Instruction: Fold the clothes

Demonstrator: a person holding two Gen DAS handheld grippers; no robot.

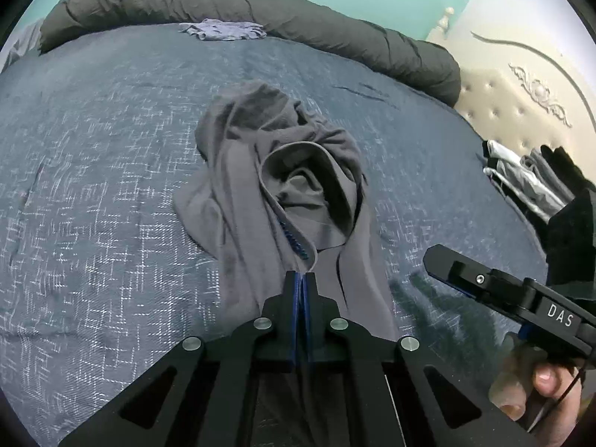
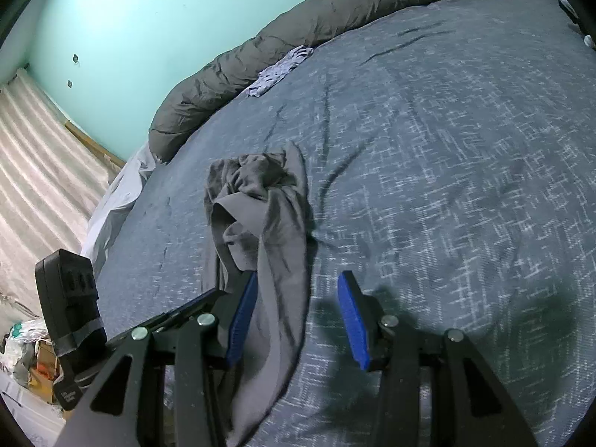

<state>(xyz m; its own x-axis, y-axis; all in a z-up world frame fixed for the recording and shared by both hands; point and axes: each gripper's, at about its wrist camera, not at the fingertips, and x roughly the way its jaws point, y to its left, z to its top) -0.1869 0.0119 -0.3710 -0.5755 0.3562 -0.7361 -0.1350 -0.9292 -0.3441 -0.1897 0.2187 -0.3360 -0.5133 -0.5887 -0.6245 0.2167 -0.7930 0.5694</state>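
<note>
A: Garment, grey point(image 1: 275, 186), one item. Location: on the bed point(image 1: 93, 186), centre of the left wrist view, crumpled, neckline opening upward.

B: Long axis?

A: Runs from the heap at frame centre down to the bottom edge, straight toward the left tongs point(image 1: 301, 279). Those are pinched fully together on a fabric edge at lower centre, just below the blue stitched label.

B: Right tongs point(image 2: 298, 316)?

A: Half spread, holding nothing. In the right wrist view the cloth strip point(image 2: 272, 298) lies between the blue pads, close to the left pad point(image 2: 242, 316); contact uncertain. Likely next: close there, then draw both ends apart.

B: Other items?

A: Small pale cloth point(image 1: 223, 30) at upper centre; rolled dark duvet point(image 1: 260, 7) behind.
</note>
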